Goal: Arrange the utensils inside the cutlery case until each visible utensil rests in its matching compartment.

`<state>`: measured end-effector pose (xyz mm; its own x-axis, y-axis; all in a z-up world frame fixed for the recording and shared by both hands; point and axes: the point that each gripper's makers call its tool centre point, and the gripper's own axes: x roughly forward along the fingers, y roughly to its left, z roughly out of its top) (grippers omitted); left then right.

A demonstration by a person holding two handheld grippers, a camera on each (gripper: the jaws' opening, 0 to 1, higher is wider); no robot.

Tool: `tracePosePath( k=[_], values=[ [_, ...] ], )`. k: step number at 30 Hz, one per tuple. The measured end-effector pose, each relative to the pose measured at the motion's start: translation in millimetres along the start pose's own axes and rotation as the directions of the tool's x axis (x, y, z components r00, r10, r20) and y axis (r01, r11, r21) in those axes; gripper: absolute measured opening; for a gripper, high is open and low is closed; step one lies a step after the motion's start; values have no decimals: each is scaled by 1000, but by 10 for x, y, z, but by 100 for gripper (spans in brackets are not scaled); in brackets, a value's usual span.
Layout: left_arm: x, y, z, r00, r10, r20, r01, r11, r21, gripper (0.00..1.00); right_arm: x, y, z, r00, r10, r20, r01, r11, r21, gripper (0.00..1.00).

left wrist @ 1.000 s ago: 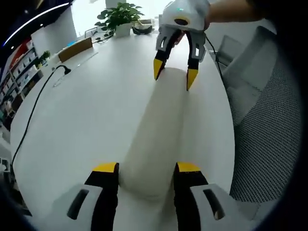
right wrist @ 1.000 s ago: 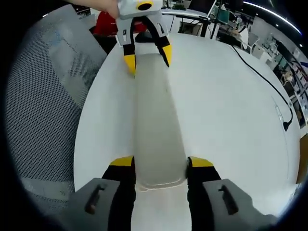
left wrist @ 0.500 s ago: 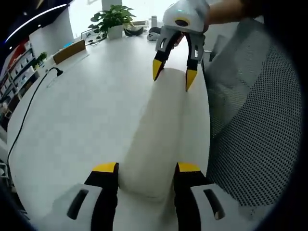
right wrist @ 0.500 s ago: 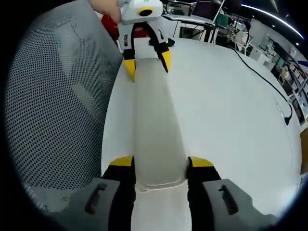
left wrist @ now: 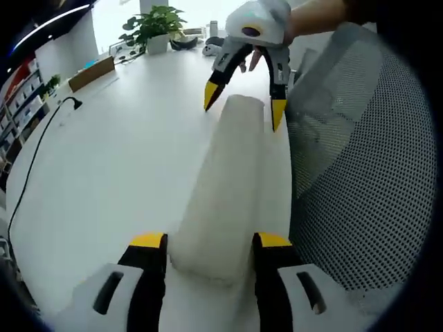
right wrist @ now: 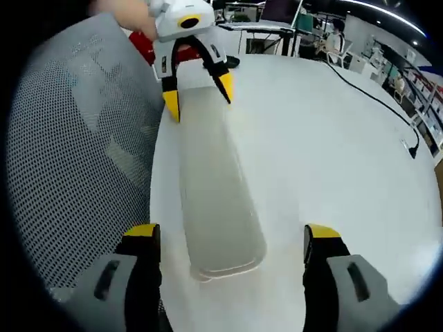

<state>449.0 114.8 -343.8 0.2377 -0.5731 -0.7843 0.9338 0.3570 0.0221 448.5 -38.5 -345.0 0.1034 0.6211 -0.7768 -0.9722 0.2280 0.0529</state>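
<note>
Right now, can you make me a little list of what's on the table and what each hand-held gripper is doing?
case: long closed white cutlery case lying flat on the white table
left hand-held gripper: jaws closed on one end of the case
right hand-held gripper: jaws spread wide at the other end, not touching the case
beside table: grey mesh chair
far end: potted plant, black cable
utensils: none visible

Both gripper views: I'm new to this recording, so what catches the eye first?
A long, closed, off-white plastic case lies on the white round table, near the edge beside a grey mesh chair. The left gripper clamps one end; the right gripper stands open around the other.
</note>
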Motion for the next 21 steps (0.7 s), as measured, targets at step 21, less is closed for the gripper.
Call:
tracePosePath(
  k=[21],
  values=[
    [-1593,422,-312,785,579,223,-307,675,-671,100,-1272,-257,-22,862,-462,208,330,823,462,99]
  ],
)
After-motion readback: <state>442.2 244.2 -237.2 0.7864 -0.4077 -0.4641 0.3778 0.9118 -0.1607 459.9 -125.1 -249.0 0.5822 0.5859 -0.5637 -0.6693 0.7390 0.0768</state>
